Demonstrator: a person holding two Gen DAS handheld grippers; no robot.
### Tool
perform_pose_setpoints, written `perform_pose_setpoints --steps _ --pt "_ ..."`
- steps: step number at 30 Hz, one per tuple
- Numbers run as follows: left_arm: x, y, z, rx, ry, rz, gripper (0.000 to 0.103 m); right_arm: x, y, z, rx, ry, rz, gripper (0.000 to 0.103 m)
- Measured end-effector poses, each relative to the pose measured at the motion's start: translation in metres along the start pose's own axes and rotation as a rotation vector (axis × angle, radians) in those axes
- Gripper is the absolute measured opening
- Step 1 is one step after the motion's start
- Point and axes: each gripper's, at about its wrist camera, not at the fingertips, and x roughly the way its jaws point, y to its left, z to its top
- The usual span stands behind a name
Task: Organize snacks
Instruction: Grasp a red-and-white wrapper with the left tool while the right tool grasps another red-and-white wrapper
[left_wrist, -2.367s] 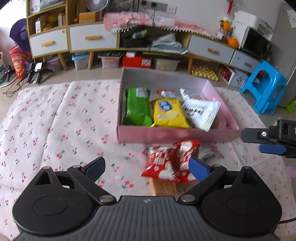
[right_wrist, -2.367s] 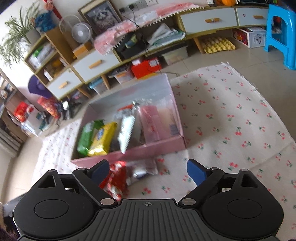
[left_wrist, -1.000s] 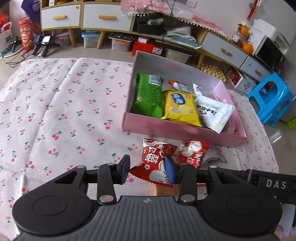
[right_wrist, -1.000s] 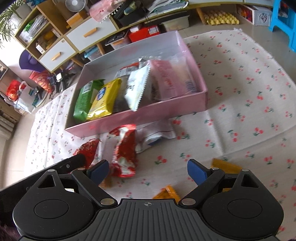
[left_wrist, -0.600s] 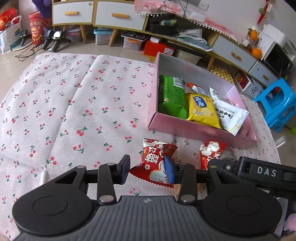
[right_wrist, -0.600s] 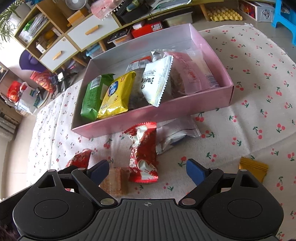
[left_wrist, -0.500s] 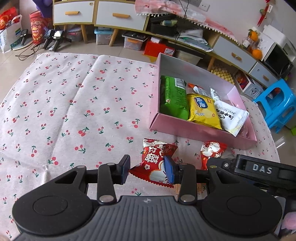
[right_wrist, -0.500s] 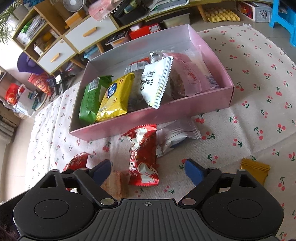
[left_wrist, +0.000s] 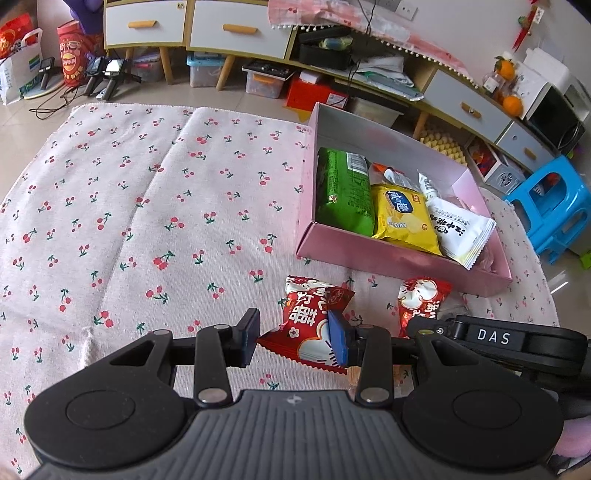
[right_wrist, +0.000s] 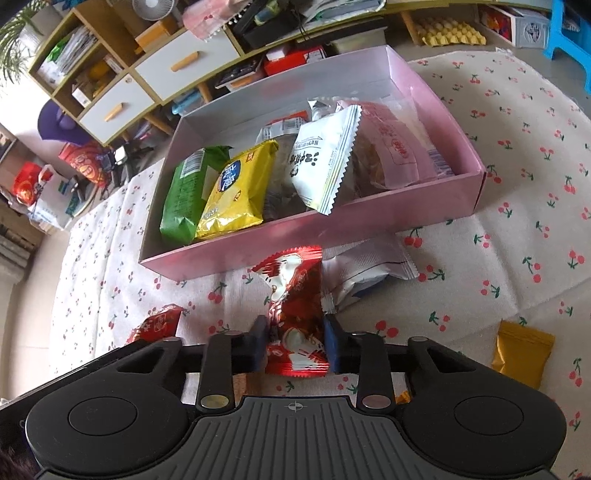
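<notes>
Snack packets in crinkly red foil lie just in front of the shallow pink cardboard box (right_wrist: 369, 221): left gripper (left_wrist: 293, 338) pinches one (left_wrist: 314, 325), right gripper (right_wrist: 295, 345) clamps another (right_wrist: 295, 314).

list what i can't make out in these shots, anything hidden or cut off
- Wafer snack, right wrist view: mostly hidden behind the right claw and its red packet.
- Dark packet in the pink box, right wrist view: covered by the yellow bag and white bag; label unreadable.
- Orange packet, right wrist view: only a corner shows past the claw body.
- Silver packet, left wrist view: almost hidden behind the other red packet.
</notes>
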Motion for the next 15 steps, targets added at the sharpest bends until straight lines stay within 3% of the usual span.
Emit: perform_pose_setpoints --steps 15 --pt "-0.003 -0.001 0.002 -0.002 -0.015 -0.006 0.037 -0.033 -0.021 0.003 0.023 0.004 0.048 0.027"
